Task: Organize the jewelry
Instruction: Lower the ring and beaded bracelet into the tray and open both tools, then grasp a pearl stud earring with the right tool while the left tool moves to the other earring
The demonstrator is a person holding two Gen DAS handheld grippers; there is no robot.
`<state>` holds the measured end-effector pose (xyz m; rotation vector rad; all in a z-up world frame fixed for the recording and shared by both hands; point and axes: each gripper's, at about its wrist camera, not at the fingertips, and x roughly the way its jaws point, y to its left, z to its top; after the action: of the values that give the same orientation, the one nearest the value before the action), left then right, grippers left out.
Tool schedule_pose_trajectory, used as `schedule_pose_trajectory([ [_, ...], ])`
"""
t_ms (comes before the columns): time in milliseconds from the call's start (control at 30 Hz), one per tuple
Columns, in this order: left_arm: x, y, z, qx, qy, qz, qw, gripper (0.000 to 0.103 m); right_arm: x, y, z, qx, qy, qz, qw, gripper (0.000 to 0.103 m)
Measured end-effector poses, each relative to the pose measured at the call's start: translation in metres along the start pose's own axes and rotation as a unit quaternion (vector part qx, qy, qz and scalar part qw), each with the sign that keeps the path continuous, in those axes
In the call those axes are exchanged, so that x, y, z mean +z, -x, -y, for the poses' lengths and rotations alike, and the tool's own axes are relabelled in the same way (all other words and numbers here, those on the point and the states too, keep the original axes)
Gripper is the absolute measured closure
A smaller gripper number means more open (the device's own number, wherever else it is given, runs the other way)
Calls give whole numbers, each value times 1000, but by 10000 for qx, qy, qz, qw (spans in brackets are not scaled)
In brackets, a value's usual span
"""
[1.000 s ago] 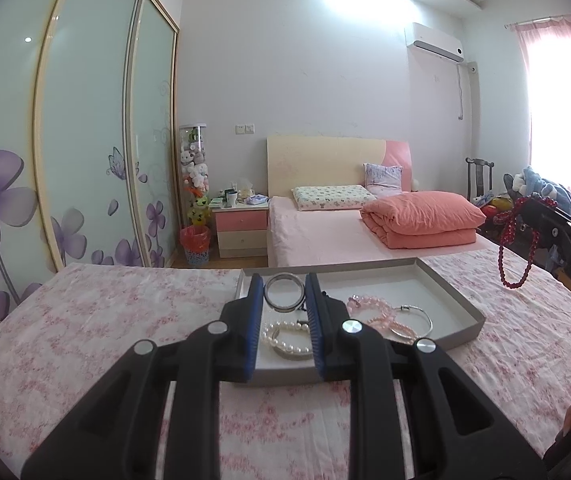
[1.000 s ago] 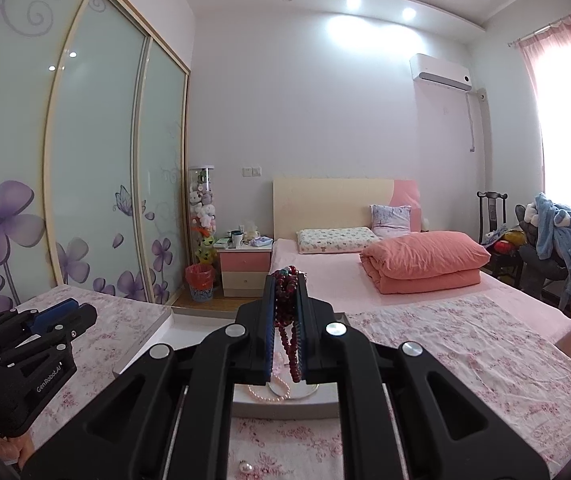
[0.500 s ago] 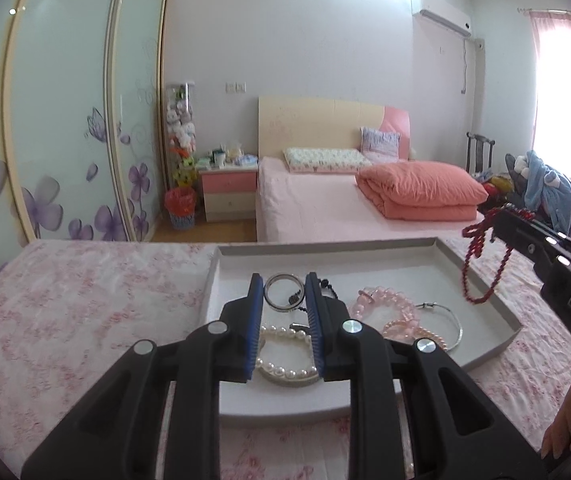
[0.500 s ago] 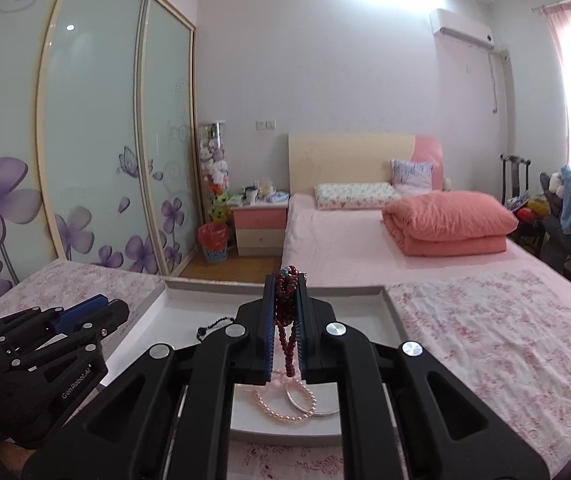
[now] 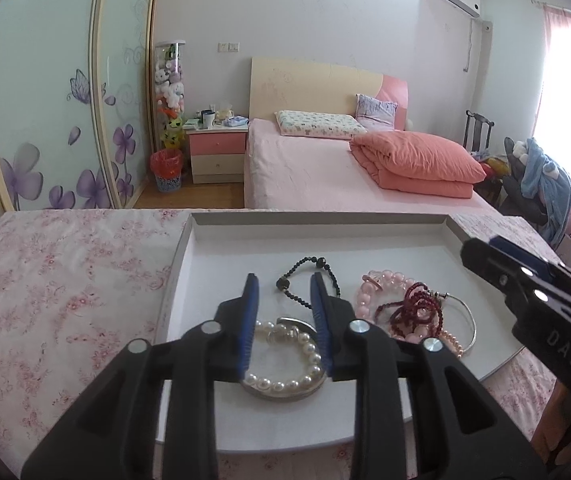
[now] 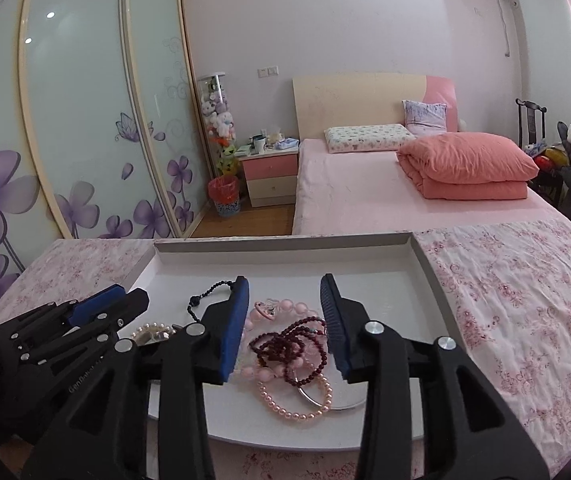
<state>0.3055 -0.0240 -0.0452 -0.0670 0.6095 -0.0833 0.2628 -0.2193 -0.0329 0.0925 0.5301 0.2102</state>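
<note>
A grey tray [image 5: 317, 220] [image 6: 425, 264] on the floral cloth holds the jewelry. A dark red bead necklace [image 5: 413, 312] [image 6: 289, 344] lies heaped on pink bead bracelets [image 5: 377, 288] [image 6: 297, 400] and a silver bangle [image 5: 469, 320]. A white pearl bracelet [image 5: 285, 376] lies on a silver bangle, and a black bead bracelet [image 5: 309, 272] lies behind. My left gripper [image 5: 283, 280] is open above the pearl bracelet. My right gripper [image 6: 285, 284] is open and empty just above the red necklace; it also shows in the left wrist view [image 5: 525, 280].
The tray sits on a table with a pink floral cloth [image 5: 65, 280] [image 6: 525, 300]. Beyond the table edge stand a bed [image 5: 345, 176], a nightstand [image 5: 217, 152] and sliding wardrobe doors [image 5: 65, 100].
My right gripper lowered over the tray, opened and let the red necklace fall onto the pink bracelets. My left gripper opened wider and dipped toward the tray.
</note>
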Motion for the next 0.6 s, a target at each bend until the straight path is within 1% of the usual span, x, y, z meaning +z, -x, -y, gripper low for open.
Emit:
schedule_pose_trajectory([
  [267,7,15,-18,88,246,66,9996,73,2,16,0,-17,30,81,10000,64],
  [433,4,31,-25,84,357,90,9993,72,0,29,-2,25,72,69,9999,64],
  [533,-1,44,-25,68,341,97,9993,70,-7,39,-2,84,96,-37,9999,64],
  [600,-7,53,-28,39,327,77,9994,69,-14,45,-2,128,142,-200,9996,64],
])
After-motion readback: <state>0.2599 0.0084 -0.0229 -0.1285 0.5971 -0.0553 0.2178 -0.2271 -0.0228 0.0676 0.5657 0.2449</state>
